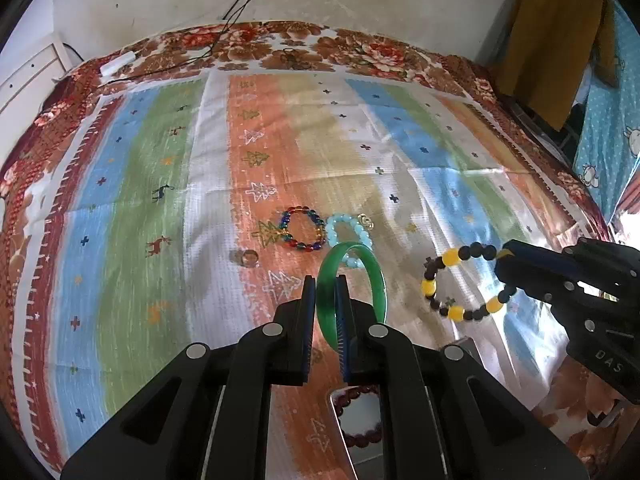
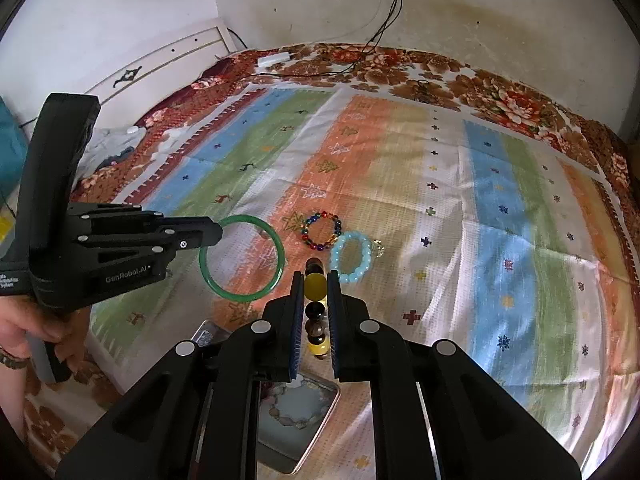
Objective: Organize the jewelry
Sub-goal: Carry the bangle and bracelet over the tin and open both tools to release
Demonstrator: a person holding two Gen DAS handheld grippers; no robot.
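My left gripper is shut on a green bangle, which stands upright above the striped cloth; the same green bangle shows in the right wrist view. My right gripper is shut on a yellow-and-black bead bracelet, which the left wrist view shows as a hanging bead bracelet in the right gripper. A multicoloured bead bracelet and a pale blue bead bracelet lie on the cloth ahead. A small ring lies to their left.
A metal tray with a bead bracelet in it lies just under my grippers; the left wrist view shows a tray holding a dark red bracelet. A hand holds the left gripper. Cables and a white adapter are at the far edge.
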